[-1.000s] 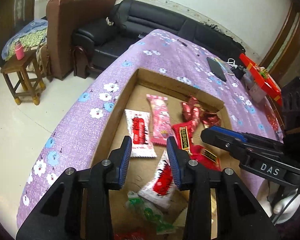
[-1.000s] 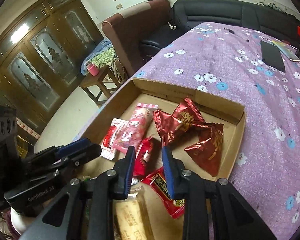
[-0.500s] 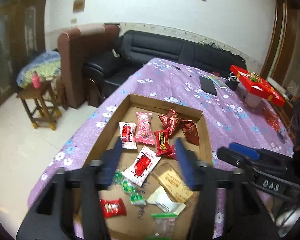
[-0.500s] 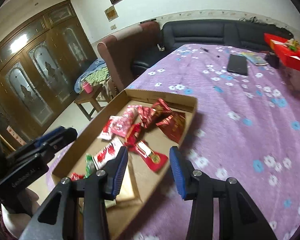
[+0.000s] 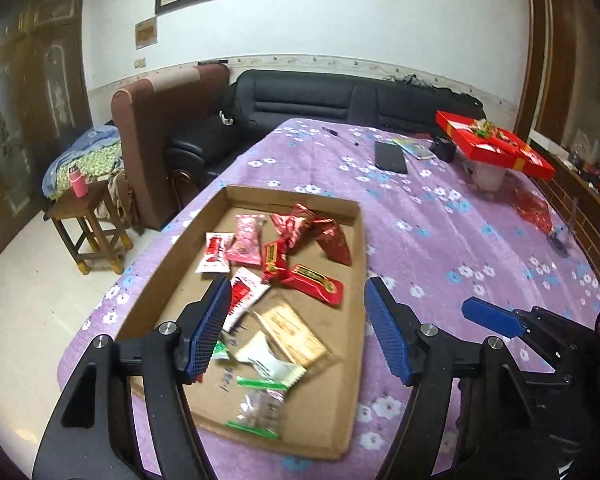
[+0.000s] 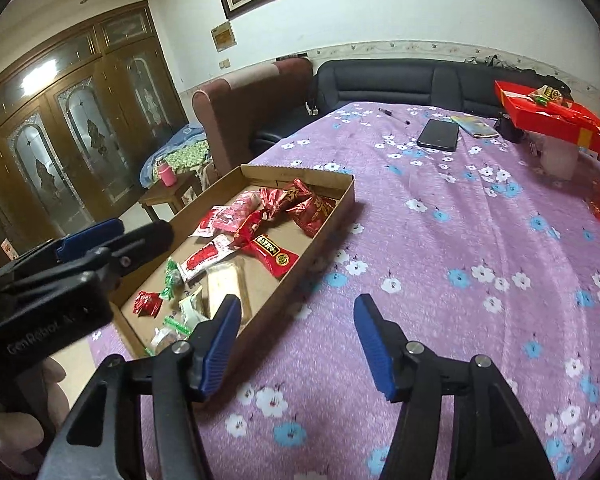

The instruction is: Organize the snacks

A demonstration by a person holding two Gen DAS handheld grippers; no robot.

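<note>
Item: shallow brown cardboard tray (image 5: pixel 362 240) on the purple flowered tablecloth (image 5: pixel 440 240), holding the loose snack packets.

Contents: red foil packets (image 5: pixel 300 224) at 12 o'clock, a pink wrapper (image 5: pixel 246 238) at 11, a red-and-gold sachet (image 5: pixel 314 282) at centre, a tan biscuit pack (image 5: pixel 292 334) and a clear green-edged bag (image 5: pixel 258 406) at 6.

Left gripper (image 5: pixel 296 334): spread wide, empty, above the tray's near half.

Right gripper (image 6: pixel 296 340): spread wide, empty, over the cloth at the tray's 3 o'clock side.

Risks, as judged: slick wrappers overlap, so a pinch may lift 2 at once or slip; pushing the light tray could slide it toward the table edge; both tools may collide.

Writing: "GenRobot.AI" on the left tool body; packet print unreadable.
</note>
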